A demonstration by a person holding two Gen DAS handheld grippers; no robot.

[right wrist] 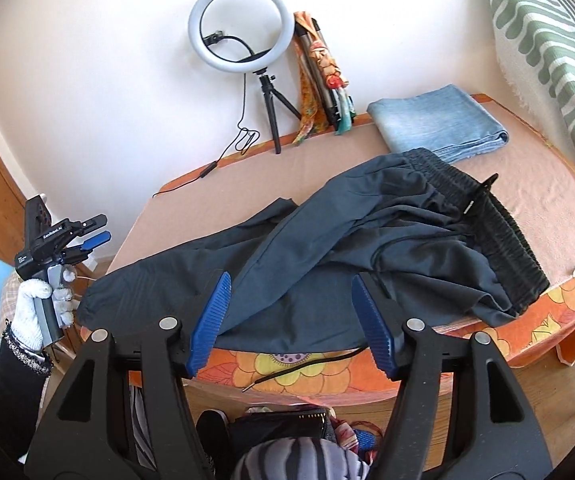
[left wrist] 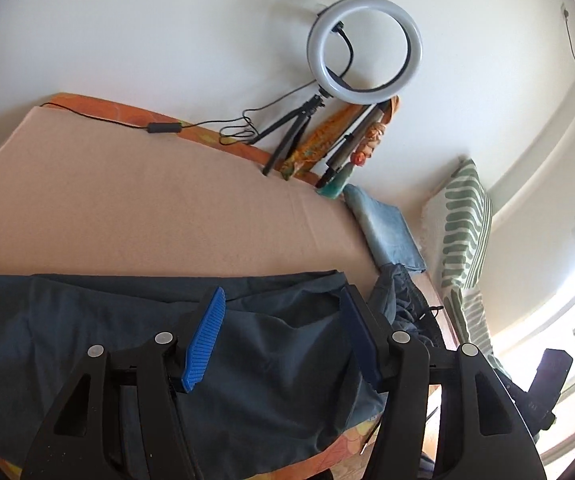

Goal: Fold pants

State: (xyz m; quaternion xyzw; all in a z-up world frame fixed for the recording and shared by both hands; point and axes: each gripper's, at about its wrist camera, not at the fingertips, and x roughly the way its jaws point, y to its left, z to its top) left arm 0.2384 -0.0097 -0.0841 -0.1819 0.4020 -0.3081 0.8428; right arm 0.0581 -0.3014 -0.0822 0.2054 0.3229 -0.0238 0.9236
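Lying rumpled across counter [right wrist: 547,184] near edge, dark pants [right wrist: 367,240], waistband beside folded jeans [right wrist: 439,122]; left hand-held gripper [left wrist: 283,332] and right hand-held gripper [right wrist: 291,320] both released, hovering above fabric, nothing between pads.

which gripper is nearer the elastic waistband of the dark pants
Right. The right gripper hangs open over the near table edge, with the waistband just ahead to its right. The left gripper, also open, is off the far leg end of the pants.
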